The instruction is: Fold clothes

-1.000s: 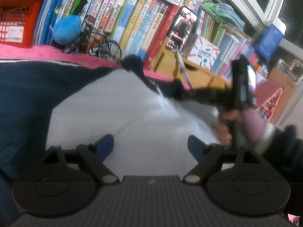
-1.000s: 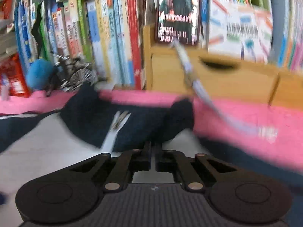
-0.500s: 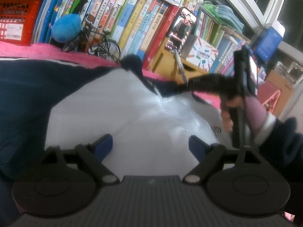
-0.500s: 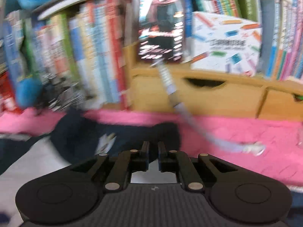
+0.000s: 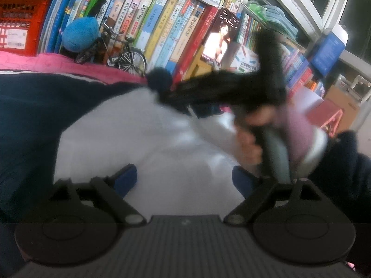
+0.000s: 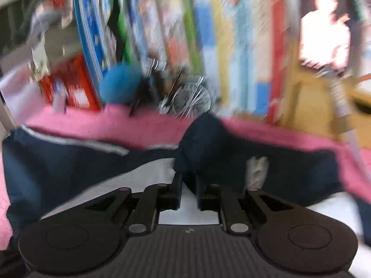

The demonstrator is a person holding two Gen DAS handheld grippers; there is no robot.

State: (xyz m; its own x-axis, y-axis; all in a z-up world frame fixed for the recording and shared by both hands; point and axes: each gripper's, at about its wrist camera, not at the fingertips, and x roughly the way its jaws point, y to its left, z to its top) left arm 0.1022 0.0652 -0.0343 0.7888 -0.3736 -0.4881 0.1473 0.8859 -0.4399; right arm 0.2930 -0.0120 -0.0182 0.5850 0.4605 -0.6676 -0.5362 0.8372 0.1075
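The navy and white garment (image 5: 120, 143) lies spread on the pink cover (image 6: 139, 125) in front of the bookshelf (image 5: 162, 30). The left gripper (image 5: 183, 180) hangs wide apart over its white part, holding nothing. The right gripper (image 6: 188, 191) has just been opening; navy cloth sits in its narrow gap.

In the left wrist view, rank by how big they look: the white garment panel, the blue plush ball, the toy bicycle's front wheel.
1. White garment panel, though nearness inflates it.
2. Blue plush ball.
3. Toy bicycle's front wheel.
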